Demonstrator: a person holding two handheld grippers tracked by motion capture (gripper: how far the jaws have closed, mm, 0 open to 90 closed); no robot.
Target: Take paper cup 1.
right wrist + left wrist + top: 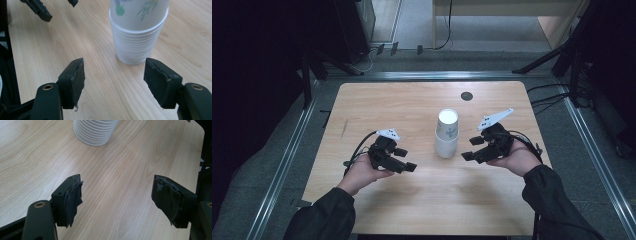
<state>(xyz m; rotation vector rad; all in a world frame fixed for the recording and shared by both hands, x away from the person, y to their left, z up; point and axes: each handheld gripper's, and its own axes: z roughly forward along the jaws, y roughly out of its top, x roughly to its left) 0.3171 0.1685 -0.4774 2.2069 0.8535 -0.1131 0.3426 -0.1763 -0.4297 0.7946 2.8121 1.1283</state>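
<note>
A stack of white paper cups point(446, 134) stands upside down in the middle of the wooden table point(402, 105); the top cup has a floral print. My left gripper point(406, 159) is to the left of the stack and points toward it, open with nothing between its jaws. My right gripper point(471, 148) is just right of the stack, open and empty too. In the left gripper view the stack point(95, 131) lies ahead of the open gripper point(116, 200). In the right gripper view the stack point(137, 32) stands close in front of the gripper point(115, 80), apart from its pads.
A small dark round disc point(467, 96) sits near the table's far edge. Metal rails point(287, 150) run along the floor on both sides, and dark stand legs point(542, 60) reach in at the back right. The left gripper's jaws point(40, 10) show beyond the stack.
</note>
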